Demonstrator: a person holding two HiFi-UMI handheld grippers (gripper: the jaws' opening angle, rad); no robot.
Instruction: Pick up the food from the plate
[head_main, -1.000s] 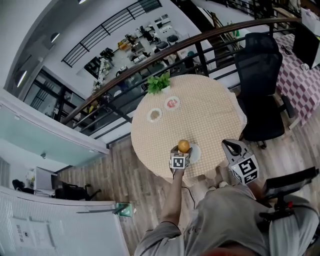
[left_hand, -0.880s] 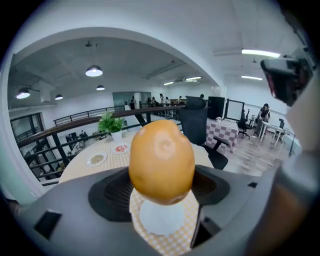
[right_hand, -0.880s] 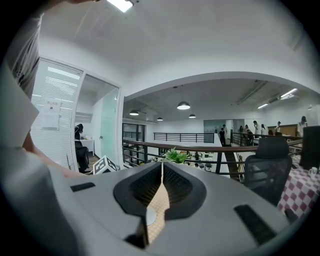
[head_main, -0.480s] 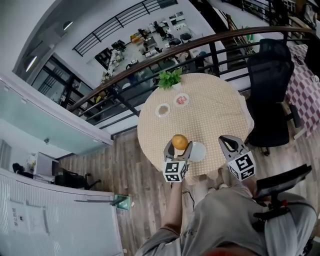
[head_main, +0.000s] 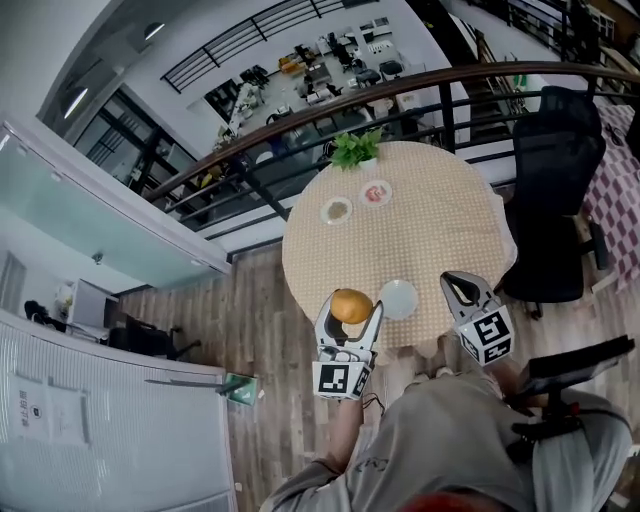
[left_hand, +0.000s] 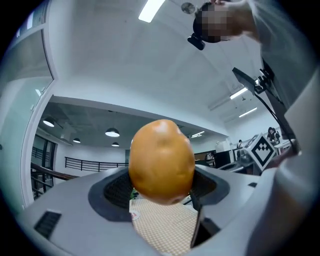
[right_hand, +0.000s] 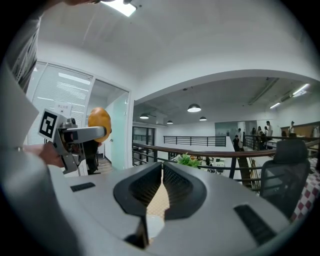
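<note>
A: Where is the food (left_hand: 161, 161) now?

B: In the left gripper (head_main: 351, 312). Its jaws press the round orange-brown piece from both sides, held in the air over the near-left edge of the round table (head_main: 440, 235), just left of the white plate (head_main: 398, 299).

A: What is on the plate?

B: Only its bare white face shows. Farther across the checked cloth stand two small dishes, well apart from it: the left dish (head_main: 337, 210) holds something brownish, the right dish (head_main: 376, 193) something pink-red. A green plant (head_main: 356, 148) stands at the far edge.

A: And the right gripper (head_main: 458, 286)?

B: It hovers at the table's near-right edge, jaws pressed together with nothing between them.

A: Do the views differ?

B: Yes. Only the head view shows the plate whole and the two dishes. The left gripper view looks up past the food to the ceiling and catches the right gripper's marker cube (left_hand: 263, 148). The right gripper view shows the left gripper side-on, the food sitting high between its jaws.

A: What has changed?

B: A second ago the food sat just over the plate, the left gripper reaching in. Now it is lifted and drawn back toward the person, clear of the plate.
</note>
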